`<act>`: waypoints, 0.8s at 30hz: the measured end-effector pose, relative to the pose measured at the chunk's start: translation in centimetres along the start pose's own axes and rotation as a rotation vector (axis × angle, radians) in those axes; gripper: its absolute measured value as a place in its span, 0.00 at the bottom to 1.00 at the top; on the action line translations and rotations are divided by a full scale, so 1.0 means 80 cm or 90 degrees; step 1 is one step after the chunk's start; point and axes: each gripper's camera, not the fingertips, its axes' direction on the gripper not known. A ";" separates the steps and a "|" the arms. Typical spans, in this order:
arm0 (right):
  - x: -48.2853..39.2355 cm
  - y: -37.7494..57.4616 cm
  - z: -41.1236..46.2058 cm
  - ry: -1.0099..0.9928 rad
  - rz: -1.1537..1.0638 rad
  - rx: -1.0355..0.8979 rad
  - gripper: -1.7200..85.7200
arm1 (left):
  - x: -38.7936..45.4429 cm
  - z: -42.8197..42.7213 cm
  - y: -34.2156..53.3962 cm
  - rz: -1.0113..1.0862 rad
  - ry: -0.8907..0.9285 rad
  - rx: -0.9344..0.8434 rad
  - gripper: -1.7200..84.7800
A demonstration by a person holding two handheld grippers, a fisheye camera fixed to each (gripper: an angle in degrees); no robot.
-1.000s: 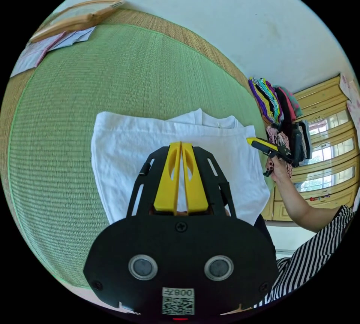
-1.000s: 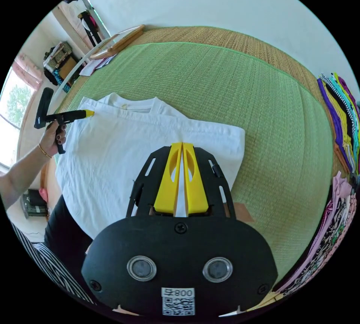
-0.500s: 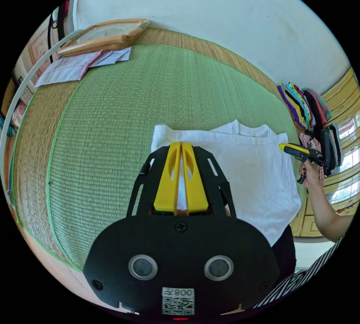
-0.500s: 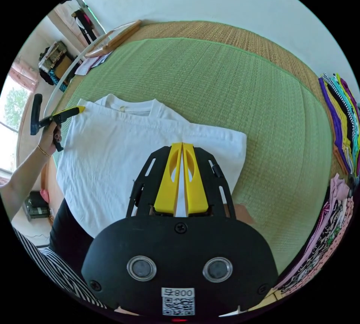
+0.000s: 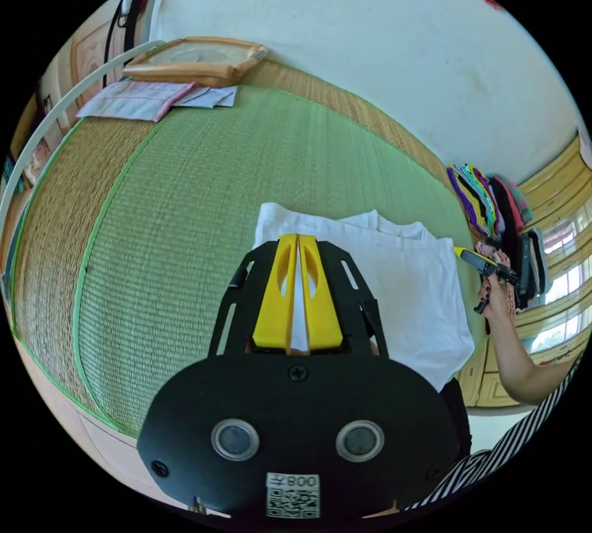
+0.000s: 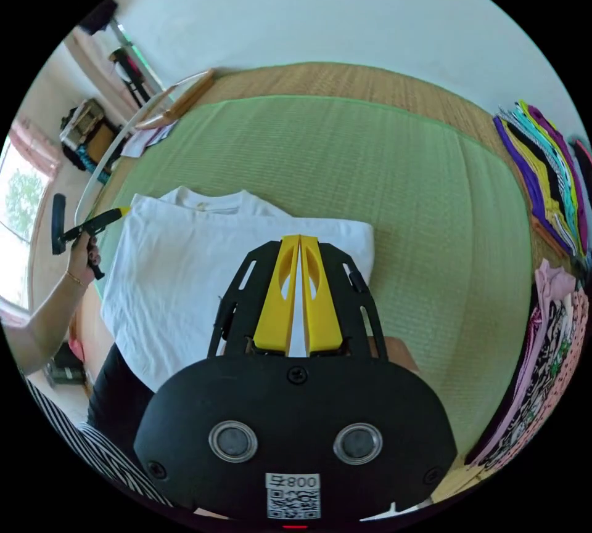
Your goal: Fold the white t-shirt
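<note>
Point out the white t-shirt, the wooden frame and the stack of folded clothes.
white t-shirt [image 6: 185, 262]: right gripper view, on the flat folded front.
wooden frame [image 5: 197, 68]: left gripper view, on its near rail.
stack of folded clothes [image 6: 546, 179]: right gripper view, on the colourful edges.

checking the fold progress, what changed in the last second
Little changed. The white t-shirt stays folded on the green mat, its near edge hanging off toward the person. The left gripper and right gripper stay shut on its fabric. Mostly the cameras swung, bringing more of the wooden frame into the left gripper view.
</note>
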 end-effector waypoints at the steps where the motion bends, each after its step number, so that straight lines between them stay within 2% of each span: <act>1: -0.015 0.006 0.000 -0.012 -0.029 -0.001 0.02 | 0.001 0.004 0.007 0.016 0.002 -0.015 0.02; 4: -0.051 0.020 0.023 -0.034 -0.099 -0.049 0.02 | -0.010 0.026 0.022 0.015 0.000 -0.080 0.02; 6: -0.058 0.028 0.043 -0.015 -0.115 -0.089 0.02 | -0.028 0.021 0.030 -0.037 0.040 -0.070 0.02; 7: -0.053 0.034 0.040 -0.016 -0.107 -0.075 0.02 | -0.039 0.015 0.034 -0.055 0.089 -0.066 0.02; 13: 0.005 0.088 -0.025 -0.092 -0.056 -0.038 0.02 | -0.077 -0.042 0.083 -0.033 0.190 -0.032 0.04; 20: 0.115 0.248 -0.112 -0.240 0.077 0.023 0.04 | -0.144 -0.095 0.189 -0.091 0.195 -0.052 0.10; 24: 0.160 0.337 -0.133 -0.283 0.146 0.036 0.07 | -0.180 -0.097 0.247 -0.137 0.192 -0.096 0.11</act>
